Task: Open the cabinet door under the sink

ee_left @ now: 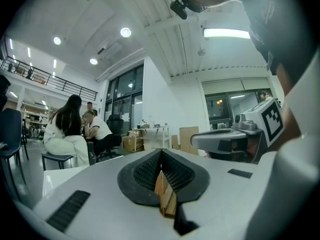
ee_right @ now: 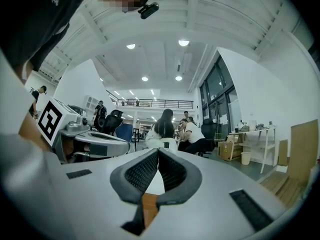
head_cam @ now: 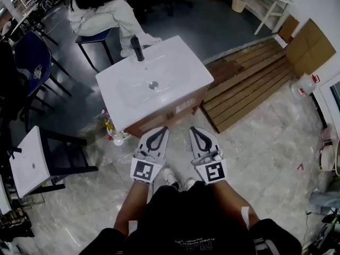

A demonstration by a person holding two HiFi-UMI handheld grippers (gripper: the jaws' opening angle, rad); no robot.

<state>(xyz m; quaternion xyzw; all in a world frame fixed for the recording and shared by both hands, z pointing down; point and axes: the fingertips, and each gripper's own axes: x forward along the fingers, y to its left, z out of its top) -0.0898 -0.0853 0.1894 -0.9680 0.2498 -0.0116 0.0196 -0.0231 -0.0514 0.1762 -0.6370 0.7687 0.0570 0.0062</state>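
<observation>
Both claws are closed and hold nothing. The left gripper (head_cam: 161, 128) has its black pads pressed together at the tips, as its own view shows, and the right gripper (head_cam: 194, 128) shows the same in its view. They are held side by side, level, pointing at the vanity. Their tips are just short of its front and touch nothing.

The grey marbled floor (head_cam: 255, 158) fills most of the head view. A slatted wooden platform (head_cam: 249, 84) lies on it to the right of the vanity. The vanity stands just ahead of the person, turned at a slant. Its white sink top (head_cam: 180, 68) hides nearly all of the brown cabinet (head_cam: 167, 115) beneath, so the cabinet front where the door sits shows only as a narrow wooden strip under the near edge. From this angle it is not clear whether the door is ajar.

To the left a white-topped stand (head_cam: 29, 161) sits on a black frame, with a blue chair (head_cam: 32, 62) beyond it. A seated person in white (head_cam: 101, 12) is behind the vanity. Flattened cardboard (head_cam: 308, 47) leans at the far right.

A black faucet (head_cam: 137, 48) rises at the back of the basin, and a round drain (head_cam: 153, 85) sits in its middle. The wearer's shoes (head_cam: 171, 177) show between the two marker cubes.
</observation>
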